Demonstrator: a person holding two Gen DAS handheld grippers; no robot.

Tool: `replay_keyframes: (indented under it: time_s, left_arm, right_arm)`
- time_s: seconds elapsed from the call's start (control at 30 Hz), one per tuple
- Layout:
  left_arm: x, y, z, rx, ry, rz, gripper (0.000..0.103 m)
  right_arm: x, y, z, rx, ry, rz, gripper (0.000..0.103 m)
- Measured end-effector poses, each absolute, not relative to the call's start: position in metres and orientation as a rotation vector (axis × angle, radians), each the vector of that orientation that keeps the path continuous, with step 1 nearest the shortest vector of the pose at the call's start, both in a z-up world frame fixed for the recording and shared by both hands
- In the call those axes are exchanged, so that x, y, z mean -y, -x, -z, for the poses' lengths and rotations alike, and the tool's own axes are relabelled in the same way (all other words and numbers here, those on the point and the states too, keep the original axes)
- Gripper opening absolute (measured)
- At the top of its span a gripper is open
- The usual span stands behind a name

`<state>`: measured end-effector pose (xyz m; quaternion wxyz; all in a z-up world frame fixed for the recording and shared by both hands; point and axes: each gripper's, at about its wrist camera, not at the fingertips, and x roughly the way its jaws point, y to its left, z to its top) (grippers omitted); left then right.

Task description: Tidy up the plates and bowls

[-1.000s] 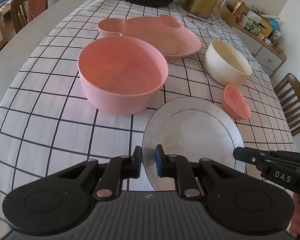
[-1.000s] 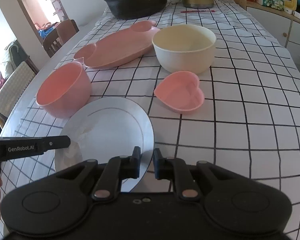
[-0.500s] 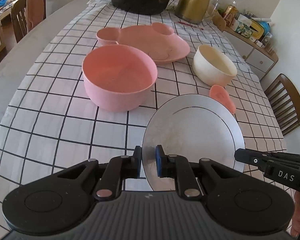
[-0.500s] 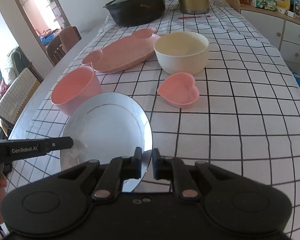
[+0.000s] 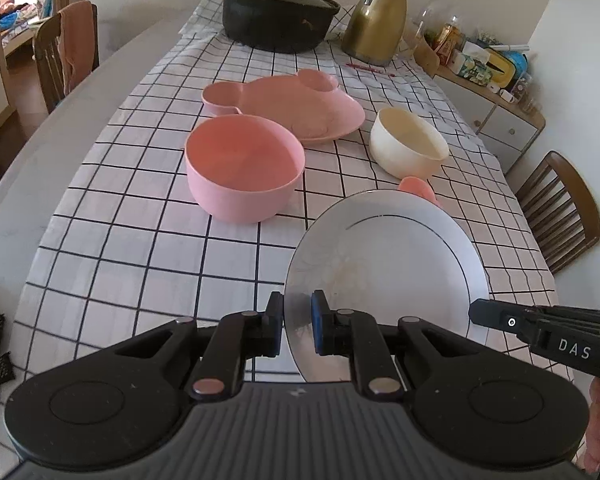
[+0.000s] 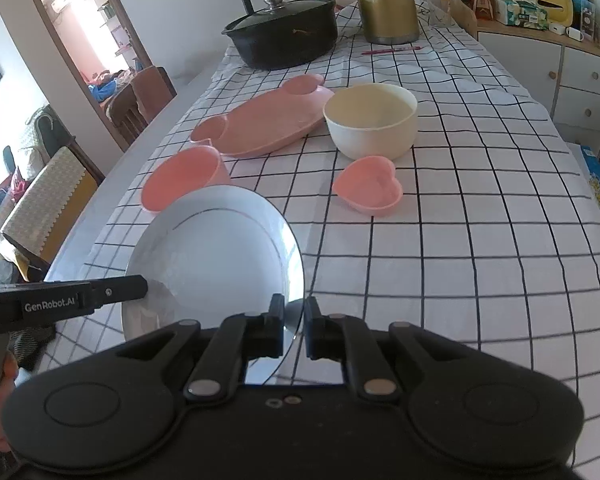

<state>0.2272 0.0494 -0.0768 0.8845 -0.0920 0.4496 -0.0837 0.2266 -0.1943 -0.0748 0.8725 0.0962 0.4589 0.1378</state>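
Note:
A round white plate (image 5: 384, 272) with a thin dark ring hangs above the checked tablecloth, held at two points on its rim. My left gripper (image 5: 297, 322) is shut on its left near edge, and my right gripper (image 6: 293, 322) is shut on its right near edge of the white plate (image 6: 216, 252). Beyond it stand a pink bowl (image 5: 244, 168), a pink bear-shaped plate (image 5: 296, 106) and a cream bowl (image 5: 408, 142). A pink heart-shaped dish (image 6: 370, 190) lies in front of the cream bowl (image 6: 370, 120), mostly hidden by the plate in the left wrist view.
A black lidded pot (image 5: 278, 20) and a gold thermos jug (image 5: 378, 20) stand at the table's far end, with a red pen (image 6: 390, 51) beside them. Wooden chairs (image 5: 560, 208) flank the table. A cluttered sideboard (image 5: 488, 96) runs along the right.
Both grippers have risen and drawn back with the plate between them. The plate has lifted off the cloth and now covers more of the heart-shaped dish in the left wrist view.

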Motion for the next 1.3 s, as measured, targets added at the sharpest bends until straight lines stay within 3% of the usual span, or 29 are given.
replay_keyframes:
  time_s: [0.87, 1.3]
  left_arm:
    - [-0.062, -0.119, 0.106, -1.027, 0.256, 0.16, 0.014]
    - [-0.066, -0.102, 0.123, -1.057, 0.268, 0.161, 0.014]
  right_arm:
    - [0.186, -0.137, 0.087, -1.05, -0.191, -0.334, 0.008]
    - [0.183, -0.115, 0.096, -1.083, -0.188, -0.343, 0.006]
